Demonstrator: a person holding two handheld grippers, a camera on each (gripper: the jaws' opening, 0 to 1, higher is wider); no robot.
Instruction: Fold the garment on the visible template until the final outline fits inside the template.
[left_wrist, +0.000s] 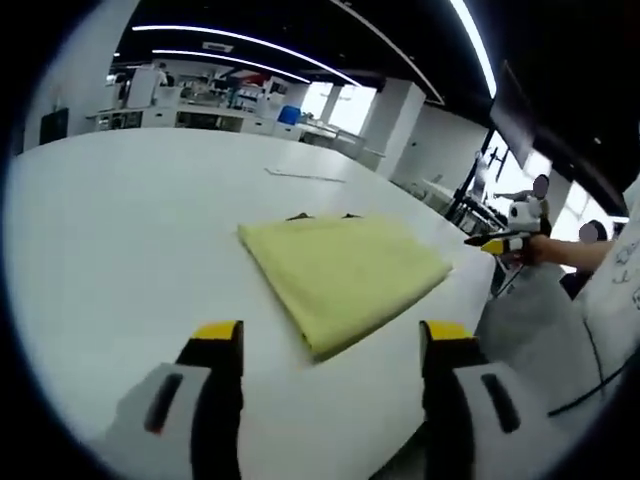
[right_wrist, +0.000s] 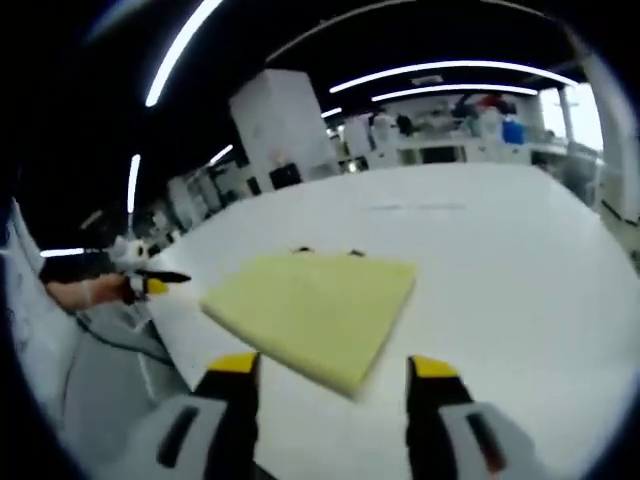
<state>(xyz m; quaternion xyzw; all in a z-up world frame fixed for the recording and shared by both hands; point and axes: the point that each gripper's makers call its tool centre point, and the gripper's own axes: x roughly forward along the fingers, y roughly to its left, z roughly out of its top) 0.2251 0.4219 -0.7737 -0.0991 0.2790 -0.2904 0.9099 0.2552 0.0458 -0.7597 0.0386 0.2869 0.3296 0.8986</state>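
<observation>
Folded yellow garment (left_wrist: 342, 274) on table (left_wrist: 120, 230)

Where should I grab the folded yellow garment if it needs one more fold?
Probably the near corner of the yellow garment, the one pointing between the left gripper tips. It lies flat on the white table, so come in low from the near edge and pinch all the stacked layers there together.
</observation>
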